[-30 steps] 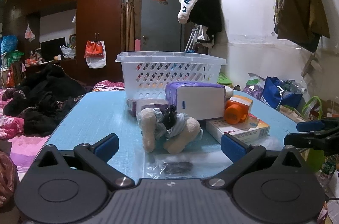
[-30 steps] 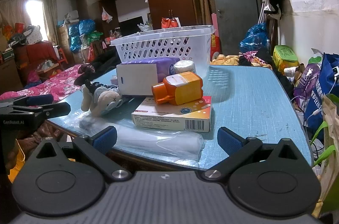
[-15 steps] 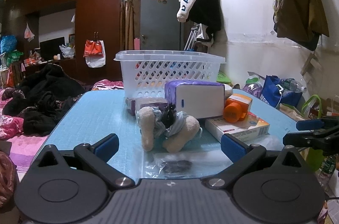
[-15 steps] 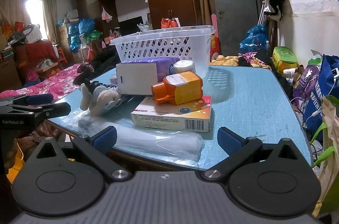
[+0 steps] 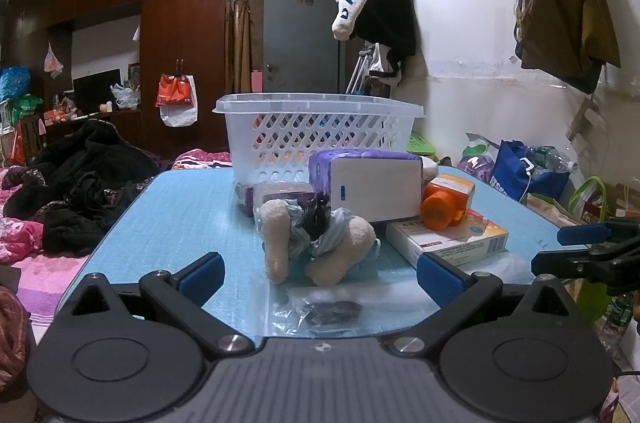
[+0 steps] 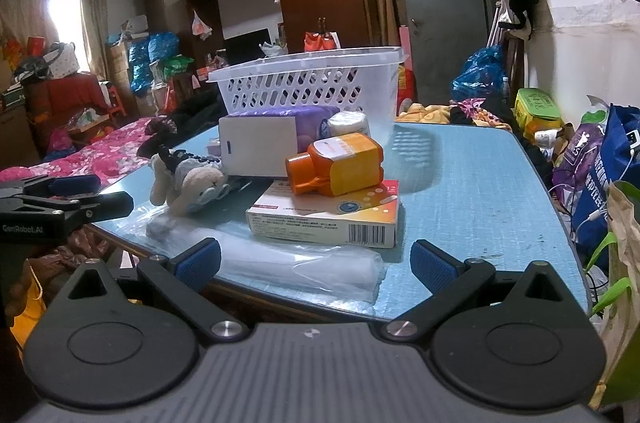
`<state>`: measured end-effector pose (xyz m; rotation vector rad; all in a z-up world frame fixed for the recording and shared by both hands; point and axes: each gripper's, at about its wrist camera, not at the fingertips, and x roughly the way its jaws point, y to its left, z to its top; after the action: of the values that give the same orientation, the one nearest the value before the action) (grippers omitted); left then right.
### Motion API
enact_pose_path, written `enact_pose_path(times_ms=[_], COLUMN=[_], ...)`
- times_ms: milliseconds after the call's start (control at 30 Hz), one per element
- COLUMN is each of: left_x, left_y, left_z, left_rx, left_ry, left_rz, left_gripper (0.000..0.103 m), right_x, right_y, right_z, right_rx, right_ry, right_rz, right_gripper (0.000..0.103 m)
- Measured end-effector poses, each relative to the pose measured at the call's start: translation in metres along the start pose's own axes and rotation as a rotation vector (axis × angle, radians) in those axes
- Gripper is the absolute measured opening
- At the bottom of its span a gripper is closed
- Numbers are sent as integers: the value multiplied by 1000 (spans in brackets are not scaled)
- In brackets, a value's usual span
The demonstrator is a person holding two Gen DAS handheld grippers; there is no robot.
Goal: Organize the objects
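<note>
Lying in a cluster on the blue table [image 5: 172, 223] are the things to sort: a plush toy [image 5: 316, 241] at the near edge, a white card [image 5: 376, 189] leaning upright against a purple pack [image 5: 356, 159] behind it, and a flat box [image 5: 448, 237] to the right with an orange bottle [image 5: 446, 201] lying on its side on top. From the right wrist view the bottle [image 6: 336, 165] rests across the back half of the box [image 6: 332, 217], its cap pointing toward the toy [image 6: 188, 179]. A small white roll [image 6: 348, 123] sits just behind the bottle, beside the purple pack [image 6: 296, 121]. A second, smaller purple packet [image 5: 272, 193] lies left of the card, near the basket's foot.

The white basket [image 5: 320, 131] stands upright at the back of the cluster, well behind the toy; what it holds cannot be made out through its lattice.

Clear plastic bags lie flat along the near edge: one with a dark item [image 5: 332, 311] in front of the toy, another [image 6: 304, 263] in front of the box.

The left gripper [image 5: 318, 273] is level with the near table edge, fingers spread wide and empty, the toy in line between them. The right gripper [image 6: 316, 261] sits at the table's corner, fingers likewise wide and empty, framing the box and the clear bag.
</note>
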<state>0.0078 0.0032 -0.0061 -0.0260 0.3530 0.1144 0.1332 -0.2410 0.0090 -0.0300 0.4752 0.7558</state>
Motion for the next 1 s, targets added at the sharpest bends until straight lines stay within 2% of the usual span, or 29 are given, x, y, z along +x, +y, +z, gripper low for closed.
enact_pose_path(times_ms=[1000], left_x=[4], left_y=[0], left_z=[-1], left_rx=[2], left_ry=[19], left_rz=[-13], left_gripper=[103], right_x=[-1], right_y=[-2], right_z=[0], right_rx=[1], right_ry=[-3], right_rz=[-9], right_gripper=[103])
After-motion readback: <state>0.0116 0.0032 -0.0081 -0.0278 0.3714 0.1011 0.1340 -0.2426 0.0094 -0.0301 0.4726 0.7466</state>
